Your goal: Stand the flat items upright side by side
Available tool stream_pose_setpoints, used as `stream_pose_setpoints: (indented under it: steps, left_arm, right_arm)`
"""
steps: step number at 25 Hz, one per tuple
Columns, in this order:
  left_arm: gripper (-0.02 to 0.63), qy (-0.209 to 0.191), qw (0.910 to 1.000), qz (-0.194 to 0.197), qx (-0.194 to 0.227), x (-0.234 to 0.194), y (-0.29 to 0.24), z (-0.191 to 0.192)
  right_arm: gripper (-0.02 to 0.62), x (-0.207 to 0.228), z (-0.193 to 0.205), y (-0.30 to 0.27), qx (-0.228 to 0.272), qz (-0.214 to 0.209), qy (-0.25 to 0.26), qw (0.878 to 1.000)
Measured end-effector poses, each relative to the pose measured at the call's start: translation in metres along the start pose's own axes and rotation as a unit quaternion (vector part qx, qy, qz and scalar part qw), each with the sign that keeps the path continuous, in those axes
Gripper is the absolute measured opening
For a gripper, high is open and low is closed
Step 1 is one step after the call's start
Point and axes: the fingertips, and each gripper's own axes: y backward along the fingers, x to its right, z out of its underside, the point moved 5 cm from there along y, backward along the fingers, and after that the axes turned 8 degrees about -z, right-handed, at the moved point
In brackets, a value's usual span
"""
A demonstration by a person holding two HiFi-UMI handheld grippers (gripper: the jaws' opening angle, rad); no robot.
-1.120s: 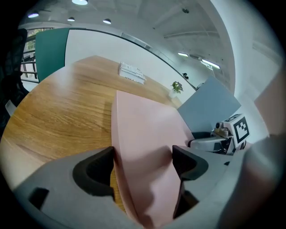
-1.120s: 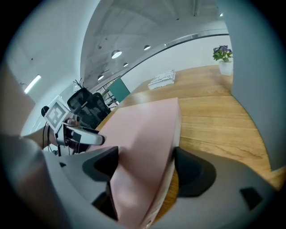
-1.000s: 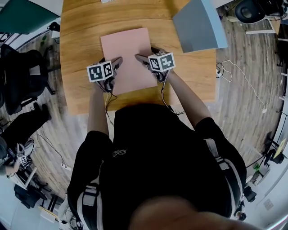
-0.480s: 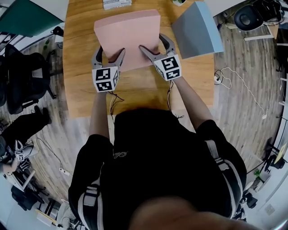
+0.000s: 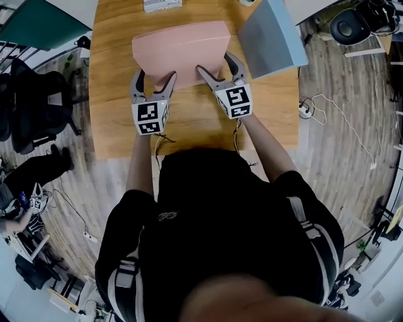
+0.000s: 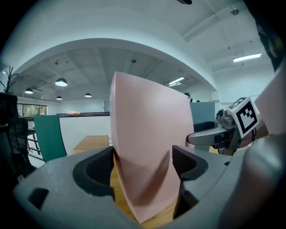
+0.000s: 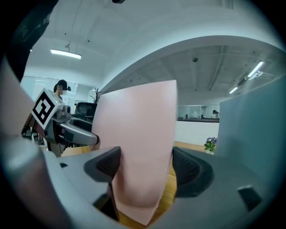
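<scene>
A pink flat board [image 5: 179,53] stands tilted up on its lower edge on the wooden table [image 5: 189,132]. My left gripper [image 5: 153,78] straddles its lower left corner, and my right gripper [image 5: 215,63] straddles its lower right corner. In the left gripper view the pink board [image 6: 147,147] fills the gap between both pads of that gripper [image 6: 143,165]. In the right gripper view the board [image 7: 138,147] likewise spans that gripper's [image 7: 145,167] wide jaws, which are closing on it. A grey-blue board [image 5: 267,41] stands upright just right of the pink one.
A white item [image 5: 162,5] lies at the table's far edge. A black chair [image 5: 31,107] stands off the table's left side. Cables [image 5: 343,107] trail on the floor at the right. The table's near edge is close to the person's body.
The pink board lay flat on the table a second ago and is now raised steeply. Both grippers moved away from the person and tipped upward with it.
</scene>
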Motion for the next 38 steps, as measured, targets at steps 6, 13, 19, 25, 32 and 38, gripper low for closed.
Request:
stream_pose_setpoints:
  steps: [6, 13, 19, 25, 32, 38]
  left_arm:
    - [0.420, 0.035, 0.9993, -0.008, -0.011, 0.022, 0.034, 0.004]
    - [0.420, 0.027, 0.9990, -0.023, -0.029, 0.048, 0.059, 0.013]
    - [0.431, 0.002, 0.9990, 0.019, -0.040, 0.033, 0.079, 0.018]
    - [0.457, -0.094, 0.9778, 0.160, -0.096, -0.003, 0.074, 0.029]
    - [0.463, -0.113, 0.9571, 0.261, -0.059, 0.003, 0.043, 0.002]
    - [0.341, -0.111, 0.9594, 0.259, -0.018, 0.018, 0.035, -0.001]
  right_arm:
    - [0.376, -0.002, 0.005, 0.015, 0.005, -0.032, -0.002, 0.999]
    - [0.382, 0.003, 0.013, 0.030, 0.008, -0.094, 0.006, 0.995]
    - [0.383, -0.002, 0.011, 0.029, 0.008, -0.132, 0.007, 0.991]
    - [0.384, -0.014, 0.028, 0.061, -0.018, -0.142, -0.019, 0.990]
    - [0.365, 0.004, 0.062, 0.160, -0.097, -0.032, -0.032, 0.994]
    - [0.348, 0.071, -0.005, 0.234, -0.149, 0.090, 0.169, 0.970]
